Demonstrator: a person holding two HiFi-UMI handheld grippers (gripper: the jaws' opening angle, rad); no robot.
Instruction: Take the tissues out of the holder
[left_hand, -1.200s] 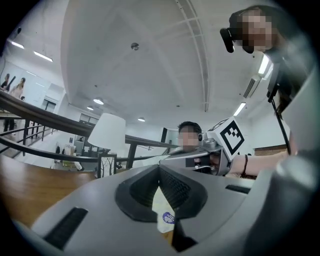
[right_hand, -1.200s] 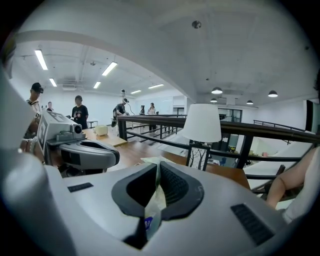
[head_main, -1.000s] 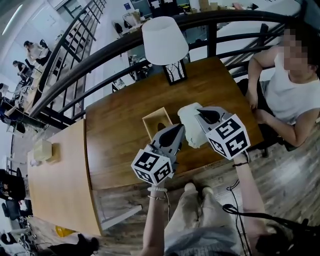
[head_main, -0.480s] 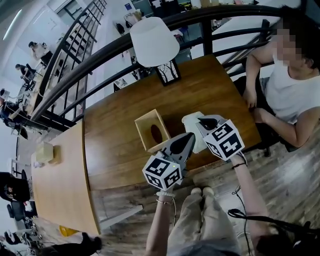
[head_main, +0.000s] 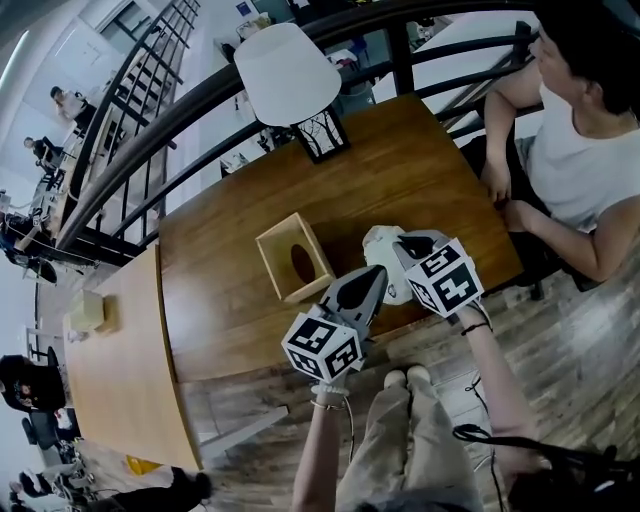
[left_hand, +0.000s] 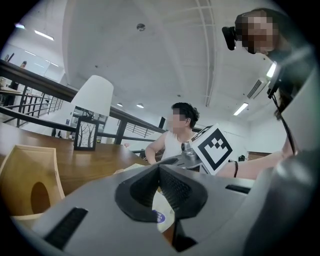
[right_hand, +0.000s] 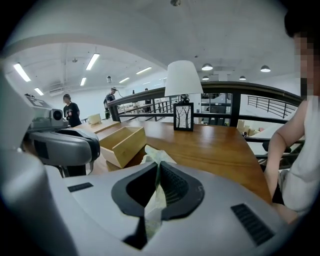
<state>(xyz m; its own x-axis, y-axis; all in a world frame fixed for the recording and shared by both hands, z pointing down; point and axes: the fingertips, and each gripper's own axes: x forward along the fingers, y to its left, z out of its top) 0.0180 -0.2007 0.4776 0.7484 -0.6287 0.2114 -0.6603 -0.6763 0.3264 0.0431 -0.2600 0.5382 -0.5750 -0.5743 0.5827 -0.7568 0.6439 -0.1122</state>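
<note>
One pack of tissues (head_main: 383, 268) is lying clear of the wooden holder (head_main: 270, 262), near the tabletop (head_main: 400, 180) edge, because the right gripper (head_main: 408, 243) is pinching its wrapper, while the left gripper (head_main: 378, 272) is hovering alongside, closed on nothing.

From above, the right gripper (head_main: 403, 242) covers one side of the tissue pack (head_main: 378, 255). Looking along the left gripper (left_hand: 158, 166), only a sliver of the pack shows beneath its jaws, the purple print too small to read, and the holder (left_hand: 47, 170) runs off the left edge.
</note>
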